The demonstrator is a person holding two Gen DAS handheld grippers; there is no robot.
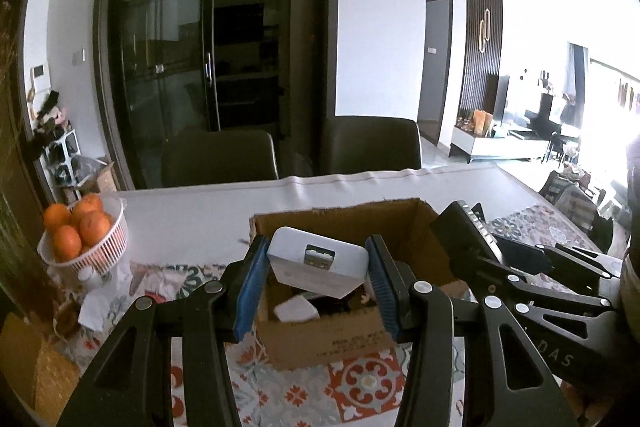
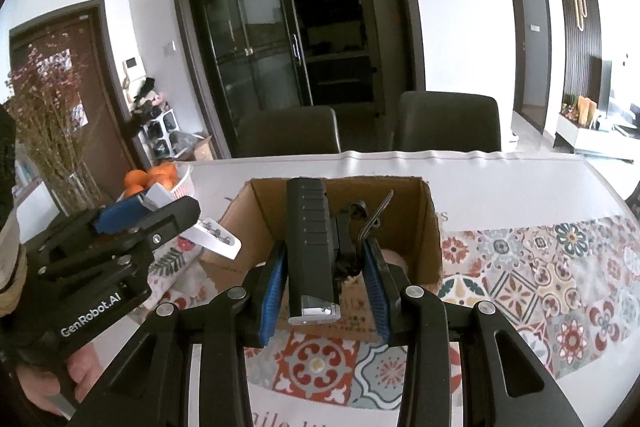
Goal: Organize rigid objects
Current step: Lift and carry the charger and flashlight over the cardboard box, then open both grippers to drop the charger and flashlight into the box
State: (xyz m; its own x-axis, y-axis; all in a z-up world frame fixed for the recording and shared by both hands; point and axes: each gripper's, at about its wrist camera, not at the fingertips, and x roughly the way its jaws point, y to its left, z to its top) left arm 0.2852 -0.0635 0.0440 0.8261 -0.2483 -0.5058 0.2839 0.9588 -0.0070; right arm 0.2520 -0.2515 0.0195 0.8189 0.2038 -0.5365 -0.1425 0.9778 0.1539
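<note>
In the left wrist view the left claw [image 1: 318, 281] sits low centre, its blue-padded fingers [image 1: 250, 287] pinching a white rectangular plastic adapter w/ a metal USB plug [image 1: 318, 261] on both sides. The adapter hangs over the open brown cardboard box [image 1: 332, 335], which stands on the table [image 1: 208, 223] at centre frame, partly on a patterned red/teal tile-print mat [image 1: 360, 383]. Inside the box, under the adapter, lie a small white item and dark bits, too hidden to identify. At the left edge a white slotted plastic basket of oranges [image 1: 86, 239] stands near the table's far-left corner, well apart from the box.

In the right wrist view the right claw [image 2: 326, 285] is at lower centre, pads pressed on a black ribbed rectangular device w/ a silver end [image 2: 312, 251]; a black strap/clip part sits beside it on the right, between the pads. The device is held lengthwise above the near wall of the same box [image 2: 434, 223], tip pointing into it. The left claw [image 2: 136, 215] shows at mid-left of this frame w/ the adapter [image 2: 218, 239] sticking out toward the box's left wall.

Two dark chairs [image 2: 448, 121] stand behind the table, upper centre.
</note>
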